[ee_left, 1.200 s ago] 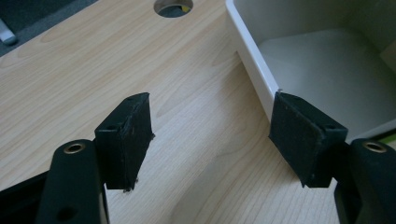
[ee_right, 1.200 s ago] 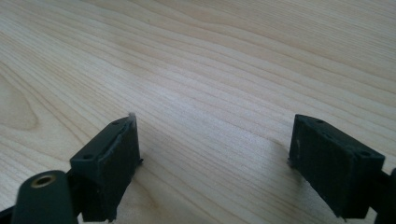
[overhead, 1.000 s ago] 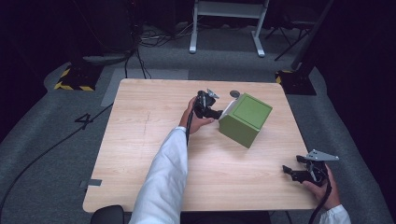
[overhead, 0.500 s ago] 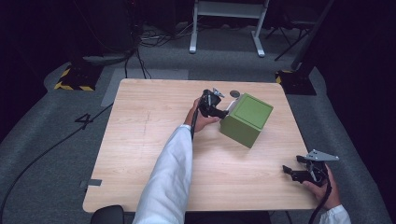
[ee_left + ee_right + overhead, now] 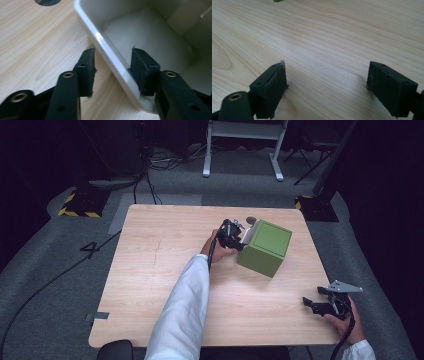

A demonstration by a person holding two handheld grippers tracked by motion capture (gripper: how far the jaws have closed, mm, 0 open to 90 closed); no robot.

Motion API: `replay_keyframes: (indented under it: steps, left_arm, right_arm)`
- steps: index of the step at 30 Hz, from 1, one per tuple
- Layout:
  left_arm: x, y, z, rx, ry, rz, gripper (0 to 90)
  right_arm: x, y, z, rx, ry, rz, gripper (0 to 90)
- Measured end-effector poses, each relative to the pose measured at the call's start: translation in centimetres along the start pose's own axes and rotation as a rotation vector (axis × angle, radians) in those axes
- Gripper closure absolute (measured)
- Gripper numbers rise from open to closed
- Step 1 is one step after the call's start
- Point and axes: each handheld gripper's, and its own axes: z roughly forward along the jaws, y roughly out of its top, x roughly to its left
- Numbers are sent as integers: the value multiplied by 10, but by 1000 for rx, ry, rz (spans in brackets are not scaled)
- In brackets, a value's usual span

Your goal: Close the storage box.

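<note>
Left gripper [image 5: 112, 72] open, jaws astride white rim of green box [image 5: 265, 247]. Right gripper [image 5: 311, 304] open near surface [image 5: 160, 270] front edge. Box inside partly cut off.

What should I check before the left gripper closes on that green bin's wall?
1. Left gripper jaws open: ok.
2. Jaws straddle the rim of the green bin, one pad inside, one outside: ok.
3. Pads touching the wall: cannot tell.
4. Bin interior free of items where visible: ok.
5. Right gripper apart from the bin, open above the table: ok.
6. Bin lying on its side, opening toward the left gripper: ok.
</note>
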Motion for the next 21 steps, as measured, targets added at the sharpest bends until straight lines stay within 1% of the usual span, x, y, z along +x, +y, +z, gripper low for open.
replay_keyframes:
  steps: [1,3,6,8,10,12,14,17,18,19,21]
  left_arm:
    - [-1,0,0,4,2,3,578]
    - [-2,0,0,6,1,-6,575]
    - [0,-1,0,1,2,-7,577]
    - [2,-2,-2,8,-3,-19,580]
    - [5,-3,-3,4,5,-20,583]
    - [9,-6,-6,2,11,-44,583]
    - [10,-9,-7,-6,15,-45,581]
    - [13,-11,-10,-4,13,-41,580]
    - [14,-13,-11,1,9,-47,580]
    - [18,-16,-12,-10,8,-61,580]
    - [20,-18,-13,-5,7,-57,579]
  right_arm:
    - [0,0,0,0,0,0,160]
    - [0,0,0,0,0,0,160]
    - [0,0,0,0,0,1,160]
    - [0,0,0,0,0,1,160]
    - [0,0,0,0,0,1,160]
    - [0,0,0,0,0,1,160]
    - [0,0,0,0,0,1,160]
    - [0,0,0,0,0,1,160]
    - [0,0,0,0,0,1,160]
    - [0,0,0,1,1,1,160]
    - [0,0,0,0,1,0,160]
